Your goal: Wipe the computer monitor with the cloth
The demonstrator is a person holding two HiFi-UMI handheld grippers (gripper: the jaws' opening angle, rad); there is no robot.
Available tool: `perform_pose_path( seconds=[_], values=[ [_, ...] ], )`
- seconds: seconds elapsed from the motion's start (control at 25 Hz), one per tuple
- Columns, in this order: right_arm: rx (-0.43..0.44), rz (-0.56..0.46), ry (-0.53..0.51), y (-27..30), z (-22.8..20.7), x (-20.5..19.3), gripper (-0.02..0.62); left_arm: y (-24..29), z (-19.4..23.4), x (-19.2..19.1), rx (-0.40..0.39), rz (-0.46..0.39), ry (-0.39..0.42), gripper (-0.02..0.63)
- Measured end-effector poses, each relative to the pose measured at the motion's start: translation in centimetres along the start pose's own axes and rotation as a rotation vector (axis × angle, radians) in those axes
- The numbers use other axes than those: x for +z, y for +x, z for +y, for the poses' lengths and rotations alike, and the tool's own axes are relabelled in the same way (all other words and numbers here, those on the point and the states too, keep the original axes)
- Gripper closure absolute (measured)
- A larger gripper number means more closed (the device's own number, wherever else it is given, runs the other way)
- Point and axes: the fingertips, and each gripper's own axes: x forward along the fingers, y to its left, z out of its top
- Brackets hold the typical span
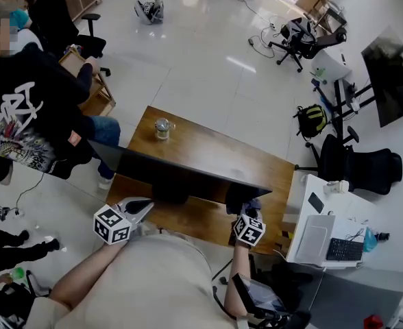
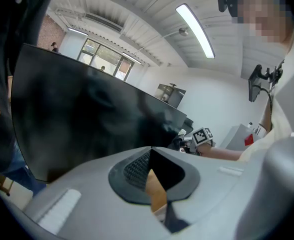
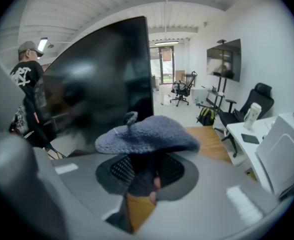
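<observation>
A wide black monitor [image 1: 181, 171] stands on the wooden table [image 1: 208, 146], screen toward me. At the monitor's right end my right gripper [image 1: 247, 210] is shut on a blue-grey knitted cloth [image 3: 147, 134], which bulges over the jaw tips in the right gripper view, just in front of the dark screen [image 3: 102, 89]. My left gripper [image 1: 138, 208] is low at the table's front edge, below the screen's left half. Its jaws are shut with nothing in them [image 2: 150, 151], and the screen [image 2: 87, 119] fills the view beyond.
A glass jar [image 1: 162, 128] stands on the table behind the monitor. A person in a black printed shirt [image 1: 30, 115] stands at the far left. To the right are a white desk with a laptop [image 1: 318, 238] and a black office chair [image 1: 359, 166].
</observation>
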Motion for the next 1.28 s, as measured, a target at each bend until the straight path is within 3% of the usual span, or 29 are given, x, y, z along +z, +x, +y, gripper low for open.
perform_pose_path(
  seconds=[0.64,1.28],
  values=[
    [0.042,0.094,-0.023,3.7,-0.7,-5.0,0.511,-0.2,-0.1,-0.9,0.01,0.017,-0.014,0.601],
    [0.04,0.259,-0.05,7.7,-1.6,-11.4,0.509,-0.9,0.4,-1.5,0.038,-0.005,-0.044,0.601]
  ],
)
